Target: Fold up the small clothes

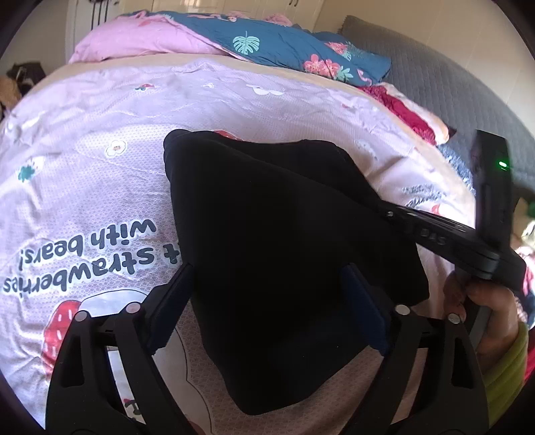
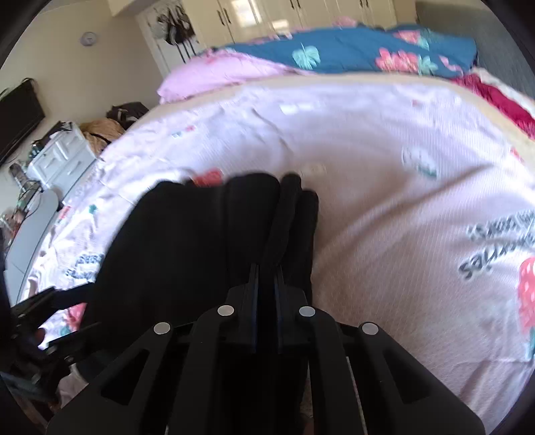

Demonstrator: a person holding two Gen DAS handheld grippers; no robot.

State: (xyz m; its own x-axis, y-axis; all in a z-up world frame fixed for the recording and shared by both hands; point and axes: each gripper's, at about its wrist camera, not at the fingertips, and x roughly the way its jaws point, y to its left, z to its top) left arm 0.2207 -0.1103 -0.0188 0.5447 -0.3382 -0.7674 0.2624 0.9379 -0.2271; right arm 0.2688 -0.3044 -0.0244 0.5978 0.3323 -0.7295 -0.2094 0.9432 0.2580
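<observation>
Centrally, black cloth garment (image 1: 284, 241) lies on bed's pale pink quilted cover with strawberry print (image 1: 100, 187). Left tongs (image 1: 267, 301) spread wide over it; right tongs (image 2: 265, 284) clamped narrow on its fold. Blue floral quilt (image 2: 351, 50) upper frame; white wardrobe doors (image 2: 267, 16), white drawer unit (image 2: 63, 157) left.

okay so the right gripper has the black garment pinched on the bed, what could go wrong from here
Only the right gripper is shut on the black garment; the left gripper is open around it, so pulling may drag the cloth rather than fold it. The garment looks bunched between the right fingers, so the crease may come out uneven. The right wrist view is blurred, suggesting quick motion that could ruck the pink bedsheet.
</observation>
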